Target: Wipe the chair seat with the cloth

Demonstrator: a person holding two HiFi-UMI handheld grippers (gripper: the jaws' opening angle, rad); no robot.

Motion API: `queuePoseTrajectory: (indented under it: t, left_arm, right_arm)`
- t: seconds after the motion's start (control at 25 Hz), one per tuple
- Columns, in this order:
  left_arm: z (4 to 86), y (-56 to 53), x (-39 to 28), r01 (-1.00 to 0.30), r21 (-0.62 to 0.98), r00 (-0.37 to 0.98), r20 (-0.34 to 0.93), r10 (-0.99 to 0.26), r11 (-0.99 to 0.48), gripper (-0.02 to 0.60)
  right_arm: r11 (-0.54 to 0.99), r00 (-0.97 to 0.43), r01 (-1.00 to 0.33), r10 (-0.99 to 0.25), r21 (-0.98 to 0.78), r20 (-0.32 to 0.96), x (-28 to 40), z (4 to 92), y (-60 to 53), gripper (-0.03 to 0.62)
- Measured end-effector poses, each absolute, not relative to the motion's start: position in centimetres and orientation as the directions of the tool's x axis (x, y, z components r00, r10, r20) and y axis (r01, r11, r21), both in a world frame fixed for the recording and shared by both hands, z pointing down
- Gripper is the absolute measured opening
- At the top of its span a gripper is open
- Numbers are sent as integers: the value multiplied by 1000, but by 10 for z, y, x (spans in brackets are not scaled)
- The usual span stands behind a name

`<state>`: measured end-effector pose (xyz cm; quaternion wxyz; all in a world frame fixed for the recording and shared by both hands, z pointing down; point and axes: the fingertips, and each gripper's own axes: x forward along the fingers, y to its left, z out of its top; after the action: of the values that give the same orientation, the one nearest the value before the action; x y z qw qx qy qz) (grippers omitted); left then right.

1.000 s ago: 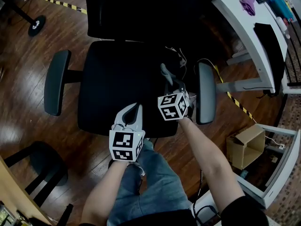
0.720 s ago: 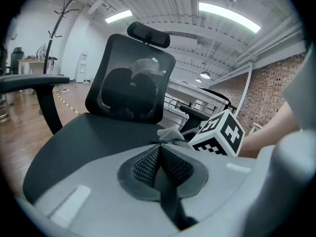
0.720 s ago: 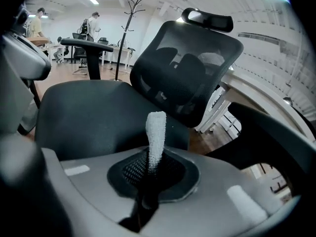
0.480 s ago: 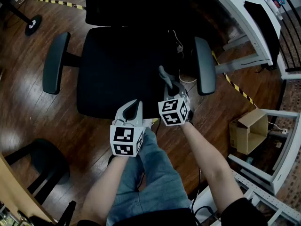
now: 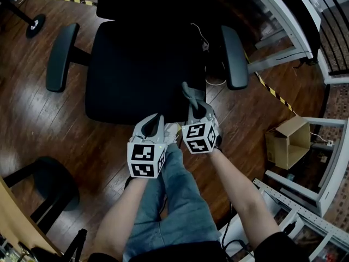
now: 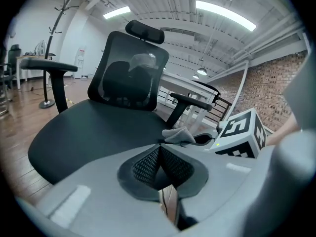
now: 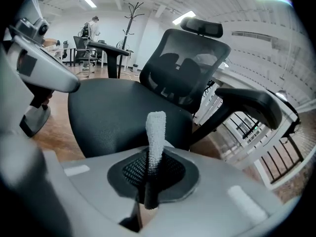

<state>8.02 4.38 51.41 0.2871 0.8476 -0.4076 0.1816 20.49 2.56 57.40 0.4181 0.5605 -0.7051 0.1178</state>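
The black chair seat (image 5: pixel 136 64) lies just ahead of both grippers. My right gripper (image 5: pixel 197 105) hovers at the seat's front right corner, shut on a grey cloth (image 5: pixel 189 90) that sticks out past its tips. In the right gripper view the cloth (image 7: pixel 156 130) stands as a narrow pale strip pinched between the jaws, with the seat (image 7: pixel 118 112) behind it. My left gripper (image 5: pixel 155 119) is at the seat's front edge, shut and holding nothing. In the left gripper view, the left gripper (image 6: pixel 158 151) faces the seat (image 6: pixel 98 127), and the cloth (image 6: pixel 178 135) shows at the right.
Two grey armrests (image 5: pixel 59 56) (image 5: pixel 232 56) flank the seat, and the backrest (image 5: pixel 147 1) rises beyond it. The person's jeans-clad legs (image 5: pixel 174 201) are below the grippers. A cardboard box (image 5: pixel 286 146) and white desk legs (image 5: pixel 283 31) stand at the right, a black stool (image 5: pixel 43 184) at the left.
Both grippers have drawn back from over the seat to its front edge. The right one has left the right armrest's side with the cloth still in it.
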Motion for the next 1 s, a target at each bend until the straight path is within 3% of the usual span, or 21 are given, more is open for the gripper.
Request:
queuePoseTrajectory:
  t: [0.64, 1.0]
  left_arm:
    - [526, 103, 77, -800, 351, 594, 574, -564, -486, 5]
    - [503, 127, 95, -798, 329, 596, 554, -581, -505, 4]
  right_arm:
    - [333, -61, -911, -693, 244, 719, 183, 577, 99, 6]
    - [187, -32, -968, -758, 170, 652, 227, 559, 118, 6]
